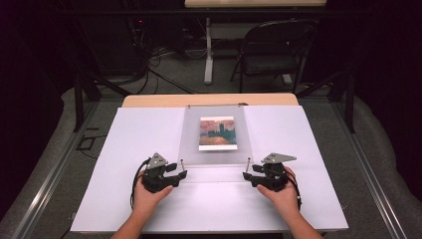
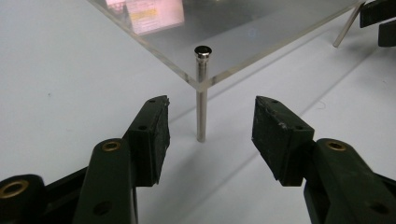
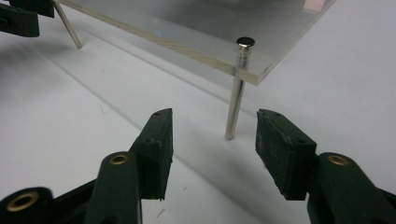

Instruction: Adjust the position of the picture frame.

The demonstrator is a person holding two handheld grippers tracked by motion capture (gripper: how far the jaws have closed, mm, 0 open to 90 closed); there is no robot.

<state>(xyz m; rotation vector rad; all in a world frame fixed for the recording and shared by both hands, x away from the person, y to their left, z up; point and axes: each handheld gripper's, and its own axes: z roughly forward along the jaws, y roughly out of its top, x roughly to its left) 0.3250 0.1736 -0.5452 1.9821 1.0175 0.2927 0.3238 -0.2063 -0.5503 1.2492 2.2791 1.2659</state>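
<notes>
White worktop (image 1: 124,164), bearing a clear acrylic panel (image 1: 214,149) mid-table on metal pins. Left gripper (image 1: 182,174), jaws released, facing near-left pin (image 2: 201,93). Right gripper (image 1: 246,175), likewise released, before near-right pin (image 3: 236,88).

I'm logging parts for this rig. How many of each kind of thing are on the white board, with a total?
Clear panel: 1
Picture under the panel: 1
Metal posts at the panel's near corners: 2
Grippers, left and right, both open, each facing a post: 2
Total: 6
</notes>
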